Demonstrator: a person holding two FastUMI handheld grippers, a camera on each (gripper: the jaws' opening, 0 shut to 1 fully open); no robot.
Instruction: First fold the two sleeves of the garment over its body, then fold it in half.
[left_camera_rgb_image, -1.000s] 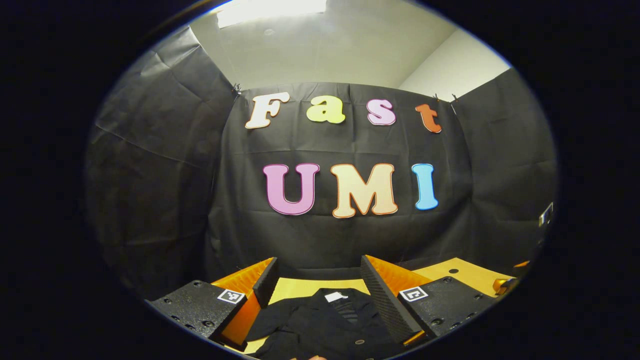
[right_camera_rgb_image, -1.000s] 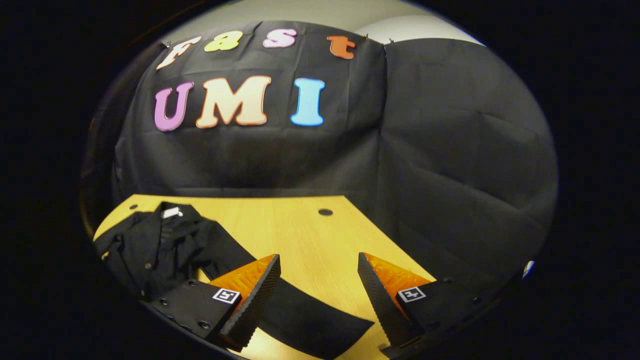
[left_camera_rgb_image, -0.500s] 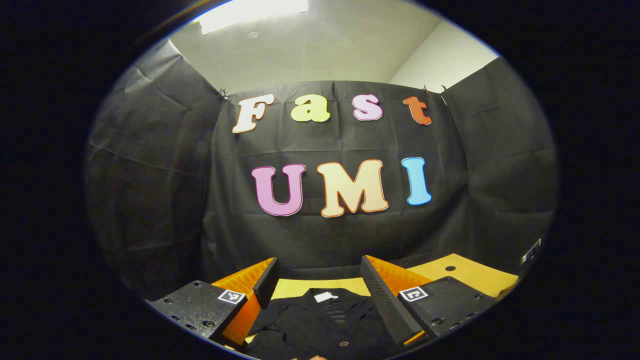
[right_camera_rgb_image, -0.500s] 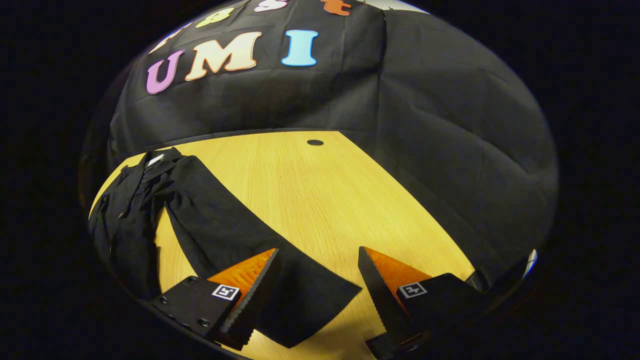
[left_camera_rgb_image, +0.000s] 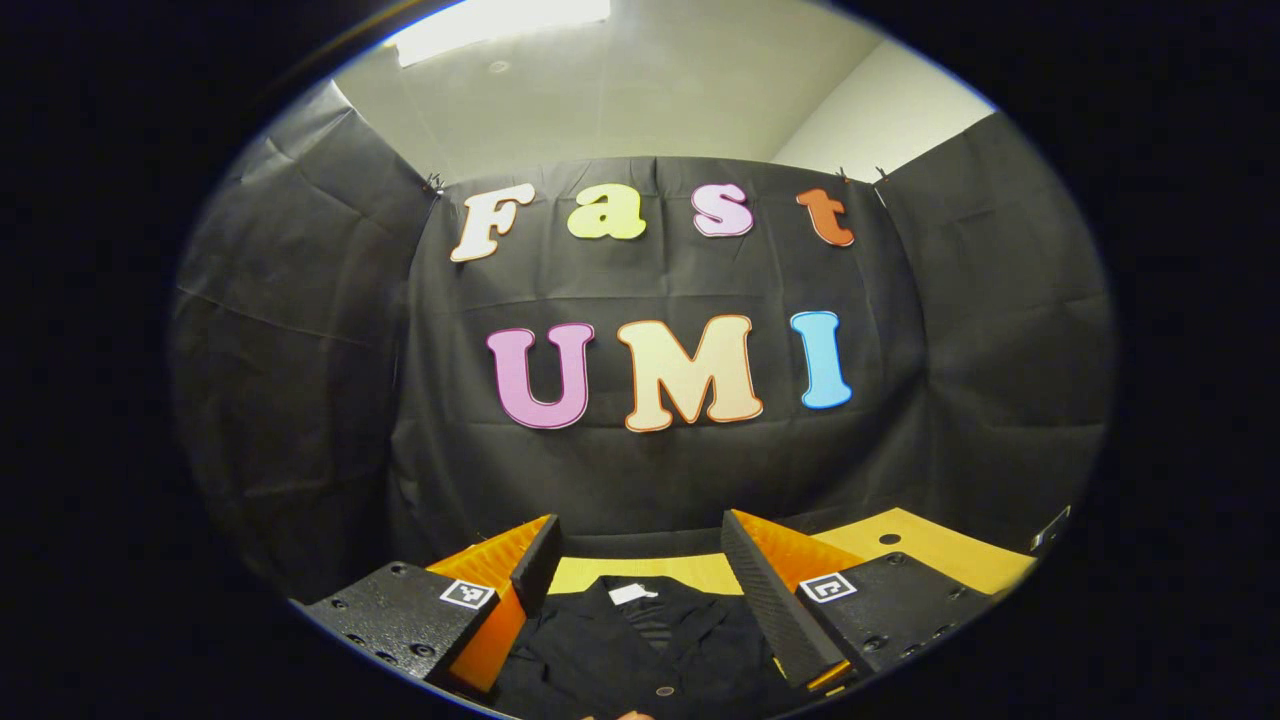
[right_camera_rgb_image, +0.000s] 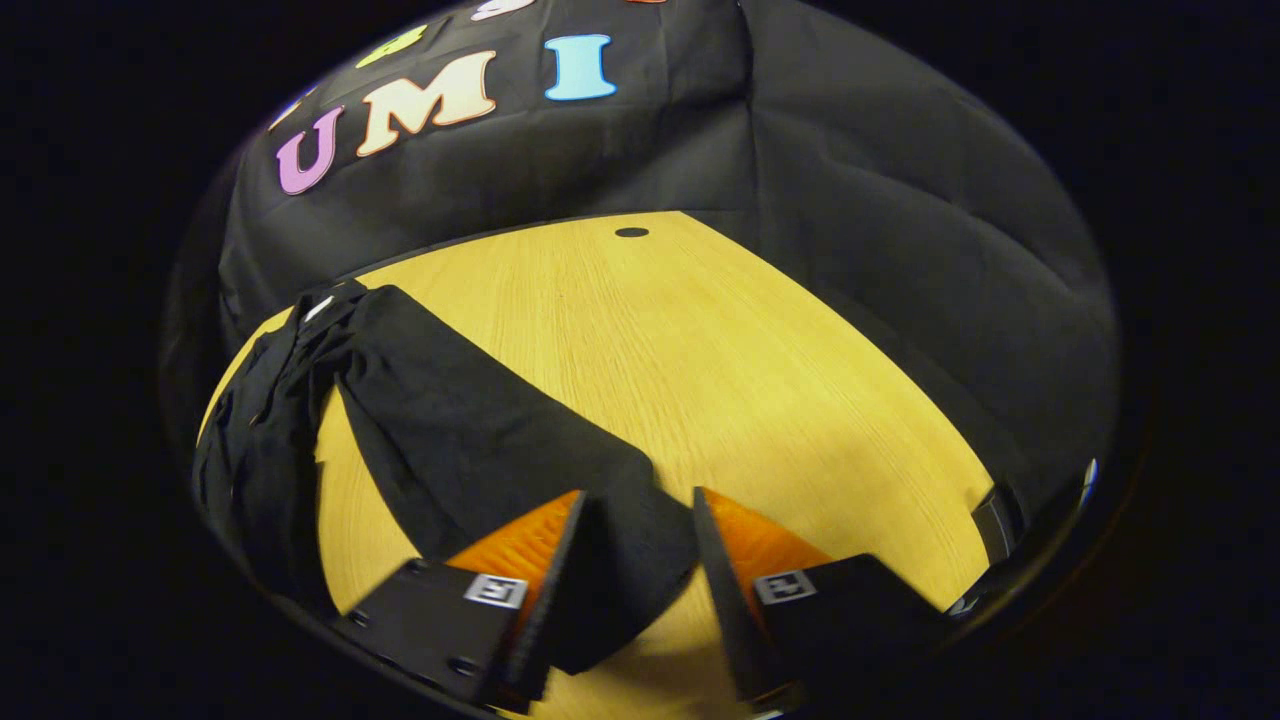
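My right claw (right_camera_rgb_image: 628, 560) has dropped and narrowed around the sleeve (right_camera_rgb_image: 480, 440) cuff, not yet pinching, the sleeve running toward 10 o'clock to the garment (left_camera_rgb_image: 640, 650) body, where my left claw (left_camera_rgb_image: 635, 590) hovers wide.

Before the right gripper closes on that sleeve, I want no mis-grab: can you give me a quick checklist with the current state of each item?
1. Right gripper open: ok.
2. Sleeve end lies between its fingers: ok.
3. Fingers touching the fabric: cannot tell.
4. Sleeve spread flat on the table, away from the body: ok.
5. Left gripper open, over the garment's collar: ok.
6. Sleeves folded over the body: not ok.
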